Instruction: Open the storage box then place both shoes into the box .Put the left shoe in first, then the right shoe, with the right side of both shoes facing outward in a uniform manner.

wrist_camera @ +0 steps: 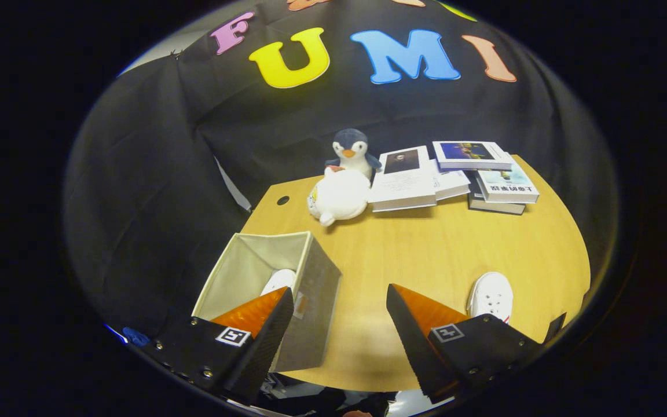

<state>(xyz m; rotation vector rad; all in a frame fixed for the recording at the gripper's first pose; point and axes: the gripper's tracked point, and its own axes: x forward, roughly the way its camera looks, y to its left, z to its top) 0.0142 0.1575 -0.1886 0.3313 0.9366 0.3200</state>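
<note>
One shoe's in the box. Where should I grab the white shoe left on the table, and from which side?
Judging by what shows, take the white shoe across its narrow width near the laces, coming from above. It lies flat on the table, toe pointing away, just beyond the gripper, whose jaws stand open and empty. Its heel is hidden behind one finger.

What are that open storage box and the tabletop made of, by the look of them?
The storage box looks like fabric over stiff panels: matte grey outside, pale cloth lining, soft folded edges. The table seems wood or wood-look laminate: smooth, yellowish, faint grain lines, a slight sheen; which one is unclear. The gripper hangs open above the table edge, one finger over the box, holding nothing.
</note>
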